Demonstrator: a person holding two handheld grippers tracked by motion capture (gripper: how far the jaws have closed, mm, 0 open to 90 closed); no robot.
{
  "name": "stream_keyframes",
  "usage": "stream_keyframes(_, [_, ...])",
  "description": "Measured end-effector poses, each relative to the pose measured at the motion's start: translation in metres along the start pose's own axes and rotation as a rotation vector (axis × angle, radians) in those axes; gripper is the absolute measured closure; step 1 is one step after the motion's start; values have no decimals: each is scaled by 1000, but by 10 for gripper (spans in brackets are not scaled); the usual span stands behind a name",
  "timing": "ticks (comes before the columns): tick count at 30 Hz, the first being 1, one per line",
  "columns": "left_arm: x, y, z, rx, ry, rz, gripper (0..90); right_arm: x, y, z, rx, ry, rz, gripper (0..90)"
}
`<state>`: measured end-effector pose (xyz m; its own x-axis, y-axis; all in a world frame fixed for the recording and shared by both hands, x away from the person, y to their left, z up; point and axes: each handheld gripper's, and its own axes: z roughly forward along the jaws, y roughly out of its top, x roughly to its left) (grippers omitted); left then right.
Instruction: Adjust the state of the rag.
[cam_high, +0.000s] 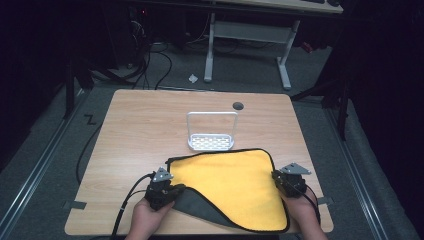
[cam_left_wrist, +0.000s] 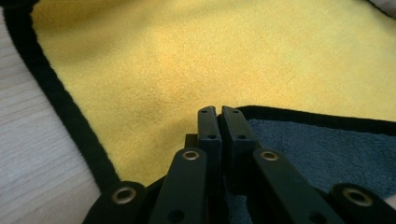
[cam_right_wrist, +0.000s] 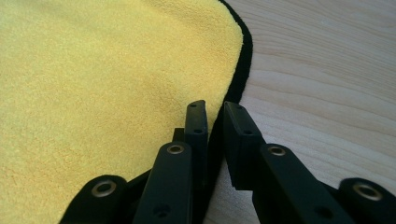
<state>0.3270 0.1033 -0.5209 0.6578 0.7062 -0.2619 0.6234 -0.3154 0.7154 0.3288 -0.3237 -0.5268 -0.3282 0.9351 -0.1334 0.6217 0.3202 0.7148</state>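
Cloth lying yellow side up on the near part of the table, near left corner folded over and showing grey. Left gripper pinching that folded corner, jaws nearly together. Right gripper clamping the black hem at the cloth's right edge, jaws narrow; rack standing just beyond.

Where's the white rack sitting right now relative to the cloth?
In the high view the white rack stands upright mid-table, just beyond the far edge of the yellow cloth, below the round hole in the table.
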Motion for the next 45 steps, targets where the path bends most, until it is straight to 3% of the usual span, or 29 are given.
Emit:
stream_keyframes(5, [-4,-7,-18,-22,-13,-4,867,1,0,0,0,-3,1,807])
stream_keyframes(14, [-4,-36,-44,-34,-48,-73,863,1,0,0,-2,-6,3,808])
stream_keyframes(23, [-8,-51,-63,-58,-30,-104,829,0,-1,0,-4,-1,6,808])
stream_keyframes(28, [4,-55,-72,-83,-10,-143,778,0,-1,0,-2,-1,2,808])
stream_keyframes(30, [7,-53,-71,-89,-8,-148,753,0,-1,0,-2,0,2,808])
stream_keyframes(31, [11,-42,-66,-91,2,-125,750,0,-1,0,-2,0,1,808])
stream_keyframes(32, [11,-42,-66,-91,2,-125,747,0,-1,0,-2,0,1,808])
stream_keyframes(34, [17,-25,-50,-85,0,-116,732,0,-1,0,-3,0,-1,808])
stream_keyframes(35, [17,-25,-50,-85,0,-116,717,0,-1,0,-3,0,-1,808])
stream_keyframes(38, [22,-9,-28,-43,-4,-99,698,0,-1,0,-4,-1,1,807])
stream_keyframes(39, [21,-6,-21,-23,7,-77,693,1,-1,0,-4,-2,3,807])
stream_keyframes(40, [23,-2,-11,11,46,-46,689,0,-1,0,-4,-2,4,807])
stream_keyframes(45, [29,1,-1,14,69,-33,685,0,-1,0,-4,-2,5,805])
